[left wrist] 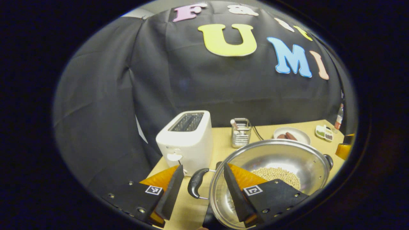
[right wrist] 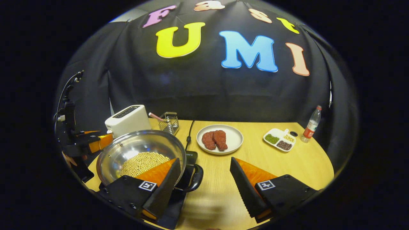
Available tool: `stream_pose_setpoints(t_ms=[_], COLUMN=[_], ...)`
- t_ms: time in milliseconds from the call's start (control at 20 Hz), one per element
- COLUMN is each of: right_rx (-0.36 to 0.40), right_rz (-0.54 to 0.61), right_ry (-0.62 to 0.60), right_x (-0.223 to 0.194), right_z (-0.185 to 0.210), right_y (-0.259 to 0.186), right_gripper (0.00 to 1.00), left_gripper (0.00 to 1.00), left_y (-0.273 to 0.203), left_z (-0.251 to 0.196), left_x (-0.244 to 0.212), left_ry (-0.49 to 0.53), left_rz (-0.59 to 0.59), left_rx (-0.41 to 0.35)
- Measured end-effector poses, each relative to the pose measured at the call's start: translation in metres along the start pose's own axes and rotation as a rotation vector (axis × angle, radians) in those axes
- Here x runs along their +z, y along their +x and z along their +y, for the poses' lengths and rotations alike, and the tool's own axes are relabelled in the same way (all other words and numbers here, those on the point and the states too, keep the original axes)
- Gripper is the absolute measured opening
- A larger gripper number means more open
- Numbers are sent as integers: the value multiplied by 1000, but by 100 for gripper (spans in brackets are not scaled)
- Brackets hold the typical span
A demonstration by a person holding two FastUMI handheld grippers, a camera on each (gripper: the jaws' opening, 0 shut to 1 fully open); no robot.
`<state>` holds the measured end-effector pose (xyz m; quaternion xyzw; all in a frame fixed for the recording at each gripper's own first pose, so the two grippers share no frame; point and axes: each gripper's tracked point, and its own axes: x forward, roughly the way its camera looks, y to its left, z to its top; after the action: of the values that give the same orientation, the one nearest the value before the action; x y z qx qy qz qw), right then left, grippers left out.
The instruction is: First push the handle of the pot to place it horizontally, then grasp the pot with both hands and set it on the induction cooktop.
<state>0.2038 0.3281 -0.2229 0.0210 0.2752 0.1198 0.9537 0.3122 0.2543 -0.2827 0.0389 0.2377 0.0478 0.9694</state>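
1. One steel pot [right wrist: 140,153] with two black loop handles, one [left wrist: 195,187] on its toaster side and one [right wrist: 195,177] on its plate side.
2. One heap of pale beans [right wrist: 143,163] inside the pot.
3. One white toaster [right wrist: 127,120] just behind the pot, with two slots.
4. One wire caddy [right wrist: 169,122] behind the pot.
5. One white plate [right wrist: 235,140] right of the pot, carrying two pieces of meat [right wrist: 214,140].
6. One divided dish [right wrist: 278,139] right of the plate.
7. One bottle [right wrist: 312,124] beyond the dish.
8. Two grippers: left [left wrist: 199,191], right [right wrist: 204,188].
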Motion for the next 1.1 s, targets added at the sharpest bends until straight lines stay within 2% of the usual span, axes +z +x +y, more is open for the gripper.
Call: stream_pose_setpoints(t_ms=[50, 100, 150, 300, 350, 500, 550, 600, 650, 750, 1000, 1050, 1100], right_rx=[-9, -22, -28, -30, -33, -39, -38, -37, -38, -42, -53, -54, -56], right_rz=[-31, -57, -77, -142, -169, -236, -257, -276, -286, -309, -392, -405, -419], right_ry=[0, 0, 0, -24, -37, -59, -60, -63, -64, -66, -72, -75, -77], right_x=[9, 16, 22, 39, 45, 54, 57, 58, 58, 58, 59, 59, 59], right_z=[-9, -19, -29, -56, -66, -94, -103, -114, -122, -143, -190, -198, -206], right_y=[-8, -17, -28, -64, -77, -117, -131, -146, -158, -184, -253, -264, -277], right_gripper=[98, 98, 98, 98, 98, 98, 98, 94, 98, 99, 98, 94, 94], left_gripper=[77, 73, 76, 76, 73, 73, 76, 73, 76, 73, 73, 72, 73], left_y=[-12, -27, -42, -86, -100, -152, -170, -188, -206, -242, -330, -346, -361], left_z=[-4, -10, -19, -49, -60, -105, -121, -135, -147, -173, -220, -228, -235], left_x=[13, 27, 41, 68, 77, 100, 108, 115, 120, 126, 139, 141, 142], left_ry=[-2, -7, -13, -21, -24, -42, -37, -26, -19, -25, -28, -24, -22], left_rz=[-39, -75, -111, -183, -203, -260, -285, -307, -325, -348, -404, -413, -422], left_rx=[10, 16, 17, 13, 9, -26, -39, -46, -51, -71, -74, -74, -74])
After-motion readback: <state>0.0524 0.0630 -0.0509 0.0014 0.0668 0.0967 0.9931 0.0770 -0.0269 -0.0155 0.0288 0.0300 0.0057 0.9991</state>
